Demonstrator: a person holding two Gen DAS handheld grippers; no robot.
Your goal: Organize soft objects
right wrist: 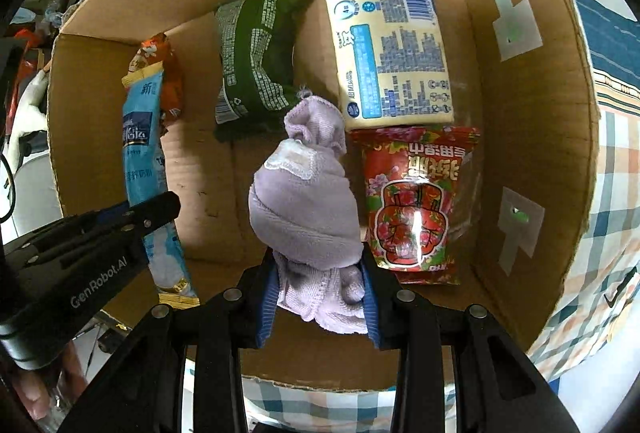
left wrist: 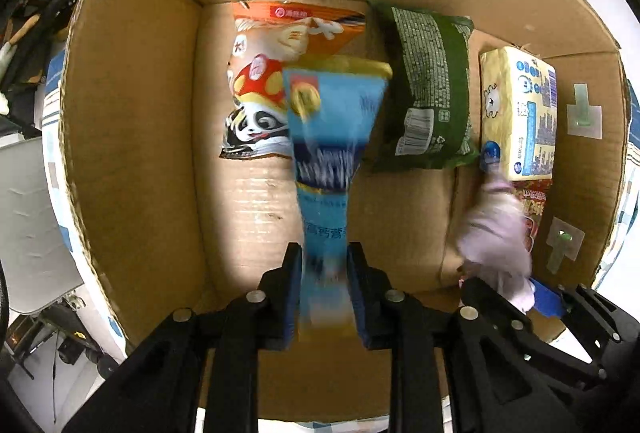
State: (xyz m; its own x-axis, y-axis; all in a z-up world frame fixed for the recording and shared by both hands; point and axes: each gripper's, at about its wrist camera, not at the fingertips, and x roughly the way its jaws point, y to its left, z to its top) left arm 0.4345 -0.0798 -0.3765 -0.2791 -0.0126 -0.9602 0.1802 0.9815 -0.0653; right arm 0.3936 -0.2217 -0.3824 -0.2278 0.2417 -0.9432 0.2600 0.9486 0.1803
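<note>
An open cardboard box point(left wrist: 132, 113) point(right wrist: 520, 137) fills both views. My left gripper point(left wrist: 324, 273) is shut on a blue snack bag point(left wrist: 332, 145), which hangs blurred over the box floor; it also shows in the right wrist view point(right wrist: 140, 153). My right gripper point(right wrist: 320, 285) is shut on a bunched lilac cloth point(right wrist: 304, 201), held above the box floor; the cloth shows in the left wrist view point(left wrist: 496, 233). In the box lie an orange panda bag point(left wrist: 264, 81), a green bag point(right wrist: 256, 61), a yellow tissue pack point(right wrist: 392, 49) and a red flowered bag point(right wrist: 412, 197).
The box stands on a checked cloth point(right wrist: 600, 233). Taped white patches point(right wrist: 516, 25) sit on the right box wall. Clutter and black gear point(left wrist: 36, 33) lie outside the box at the left. A white chair-like surface point(left wrist: 28, 225) is beside it.
</note>
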